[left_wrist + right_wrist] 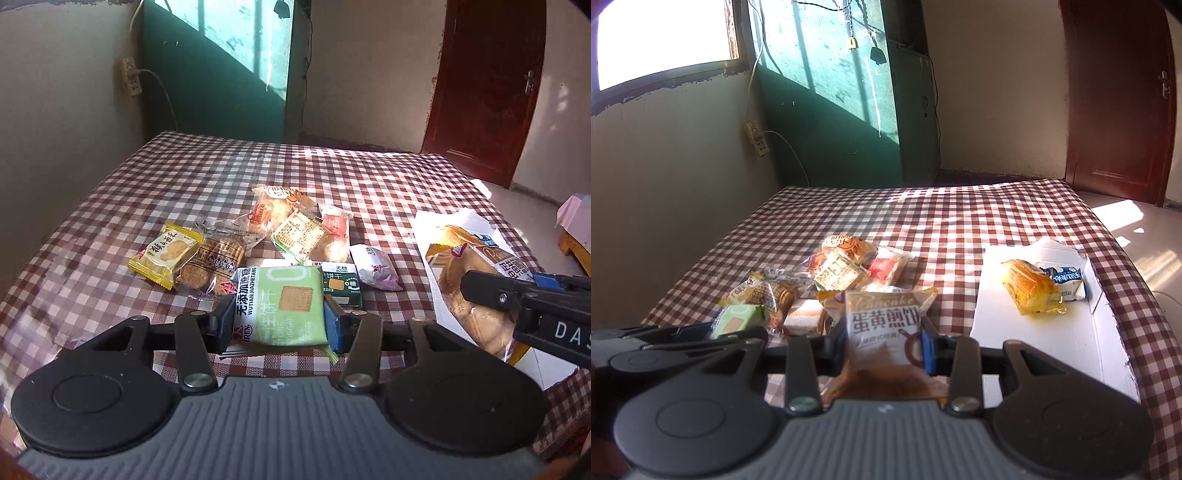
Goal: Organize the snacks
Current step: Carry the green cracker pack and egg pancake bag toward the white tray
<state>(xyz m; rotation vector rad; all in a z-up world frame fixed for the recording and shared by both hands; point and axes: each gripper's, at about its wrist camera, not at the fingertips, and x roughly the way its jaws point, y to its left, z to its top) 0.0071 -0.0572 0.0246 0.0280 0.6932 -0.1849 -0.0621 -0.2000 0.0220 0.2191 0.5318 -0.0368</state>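
A: What is seen in the left wrist view?
B: A green biscuit packet (282,306) is clamped between the left fingers (280,321) at lower centre, above the checked counter (110,229); a snack pile (258,236) lies mid-frame.
A: And the right wrist view?
B: A pancake packet (884,325) is gripped by the right fingers (886,350) at centre; a yellow packet (1030,286) lies on a white tray (1034,332), at right.

Left gripper (279,319): lower centre of its own view, tilted downward, jaws clamped on a green biscuit packet (280,302). Right gripper (882,350): lower centre of its view, jaws pinched nearly together on a pancake packet (882,321).
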